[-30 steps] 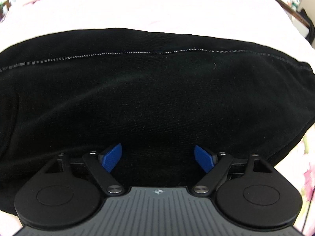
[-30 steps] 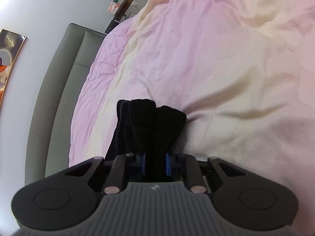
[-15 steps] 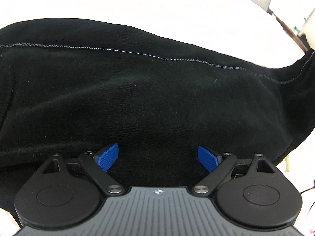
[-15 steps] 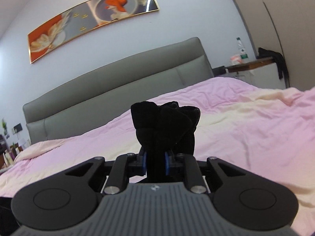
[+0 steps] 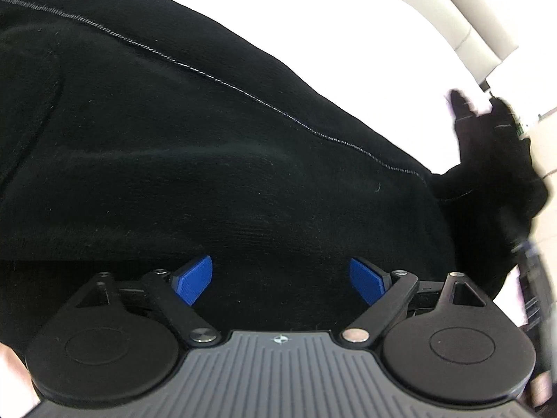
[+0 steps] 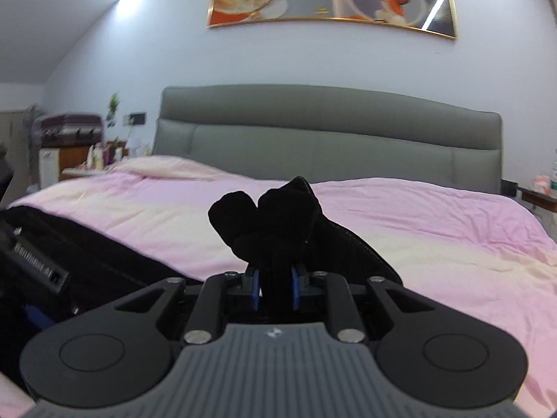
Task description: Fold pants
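The black pants (image 5: 209,146) fill most of the left wrist view, lying on the bed with a pale stitched seam running diagonally across them. My left gripper (image 5: 280,277) is open, its blue pads (image 5: 193,275) spread wide just over the fabric. My right gripper (image 6: 275,287) is shut on a bunched end of the pants (image 6: 271,212), lifted above the bed. That raised end also shows at the right edge of the left wrist view (image 5: 494,160). The left gripper's body shows at the left of the right wrist view (image 6: 34,271).
The pink and cream bedspread (image 6: 417,230) covers the bed. A grey padded headboard (image 6: 327,139) stands behind it, with a framed picture (image 6: 330,0) on the wall. A nightstand with bottles (image 6: 94,160) is at far left, another (image 6: 539,191) at far right.
My right gripper has swung up and around with the pants end, from looking down at the bed to facing the headboard. The left gripper stayed open over the pants, its view tilting.
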`<state>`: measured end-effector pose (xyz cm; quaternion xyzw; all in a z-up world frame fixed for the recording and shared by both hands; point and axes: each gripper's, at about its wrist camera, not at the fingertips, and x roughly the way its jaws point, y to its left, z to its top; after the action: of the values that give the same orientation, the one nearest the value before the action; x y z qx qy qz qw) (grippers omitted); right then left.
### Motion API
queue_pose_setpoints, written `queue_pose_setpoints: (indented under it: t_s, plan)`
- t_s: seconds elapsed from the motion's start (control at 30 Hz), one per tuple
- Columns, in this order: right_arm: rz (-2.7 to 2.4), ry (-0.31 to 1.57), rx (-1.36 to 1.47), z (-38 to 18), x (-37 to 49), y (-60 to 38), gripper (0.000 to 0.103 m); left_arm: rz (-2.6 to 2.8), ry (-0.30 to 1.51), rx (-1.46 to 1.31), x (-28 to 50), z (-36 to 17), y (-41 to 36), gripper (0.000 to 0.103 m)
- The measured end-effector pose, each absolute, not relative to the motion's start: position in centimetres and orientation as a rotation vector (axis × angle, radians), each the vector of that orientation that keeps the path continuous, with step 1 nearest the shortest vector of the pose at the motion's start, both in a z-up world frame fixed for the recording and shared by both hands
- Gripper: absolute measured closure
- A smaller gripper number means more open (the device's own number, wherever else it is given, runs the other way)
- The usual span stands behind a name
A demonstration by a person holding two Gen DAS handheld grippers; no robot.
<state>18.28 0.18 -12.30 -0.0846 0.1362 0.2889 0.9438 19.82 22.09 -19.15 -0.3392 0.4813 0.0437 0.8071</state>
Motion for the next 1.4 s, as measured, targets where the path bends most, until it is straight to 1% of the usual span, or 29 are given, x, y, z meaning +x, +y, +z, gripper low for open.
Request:
queue_pose_setpoints:
  t_s: [0.2, 0.23, 0.33, 0.43, 0.47, 0.5, 0.57, 0.67, 0.8, 0.97, 1.03, 1.1, 1.17, 1.2, 1.23, 1.27, 1.33, 1.4]
  plan:
    - [0.718, 0.430, -0.497, -17.4, 16.3, 6.0, 0.089, 0.095, 1.029, -0.732, 20.0, -19.1, 23.2, 0.000]
    - [0.723, 0.430, -0.528, -17.8, 16.0, 6.3, 0.085, 0.093, 1.027, -0.733, 20.1, -18.8, 23.3, 0.000]
    - [0.739, 0.437, -0.533, -17.6, 16.0, 6.1, 0.083, 0.084, 1.012, -0.748, 20.0, -17.7, 23.2, 0.000]
    - [0.755, 0.430, -0.599, -18.0, 15.5, 6.7, 0.077, 0.062, 1.004, -0.768, 20.2, -17.3, 22.7, 0.000]
    - [0.768, 0.416, -0.649, -18.1, 15.1, 6.9, 0.069, 0.050, 1.004, -0.774, 20.4, -17.3, 22.7, 0.000]
    - [0.794, 0.401, -0.699, -18.3, 14.4, 7.5, 0.064, 0.034, 1.005, -0.782, 20.7, -17.2, 22.8, 0.000]
    - [0.852, 0.376, -0.751, -18.1, 13.4, 6.7, 0.061, -0.001, 1.006, -0.801, 21.1, -17.4, 22.9, 0.000]
    - [0.895, 0.425, -0.738, -17.8, 13.1, 6.6, 0.061, -0.037, 1.019, -0.829, 22.0, -17.9, 22.9, 0.000]
    - [0.951, 0.497, -0.625, -16.8, 14.1, 5.6, 0.061, -0.047, 1.021, -0.847, 22.1, -17.1, 22.0, 0.000]
    - [0.947, 0.504, -0.526, -15.4, 14.8, 4.0, 0.063, -0.057, 1.013, -0.795, 21.8, -15.2, 19.9, 0.000]
    - [0.933, 0.502, -0.433, -14.0, 15.1, 2.9, 0.063, -0.055, 1.029, -0.760, 22.1, -15.4, 19.5, 0.000]
    - [0.886, 0.499, -0.347, -13.0, 16.0, 1.4, 0.063, -0.015, 1.085, -0.708, 22.8, -15.8, 18.9, 0.001]
    - [0.801, 0.494, -0.276, -12.4, 17.1, -0.3, 0.064, 0.008, 1.096, -0.730, 22.7, -16.7, 18.9, 0.003]
    - [0.744, 0.503, -0.246, -12.3, 17.7, -1.1, 0.065, 0.012, 1.084, -0.752, 22.4, -16.9, 19.2, 0.003]
    - [0.686, 0.524, -0.216, -12.4, 18.5, -1.8, 0.076, 0.011, 1.076, -0.762, 22.2, -17.0, 19.3, 0.003]
    - [0.645, 0.553, -0.194, -12.7, 19.2, -2.3, 0.084, 0.011, 1.072, -0.761, 22.0, -17.0, 19.4, 0.004]
    - [0.583, 0.624, -0.183, -13.6, 20.3, -2.7, 0.085, 0.010, 1.067, -0.750, 21.7, -16.9, 19.3, 0.005]
    - [0.561, 0.749, -0.200, -15.3, 21.4, -2.3, 0.083, 0.013, 1.069, -0.739, 21.5, -16.8, 19.3, 0.006]
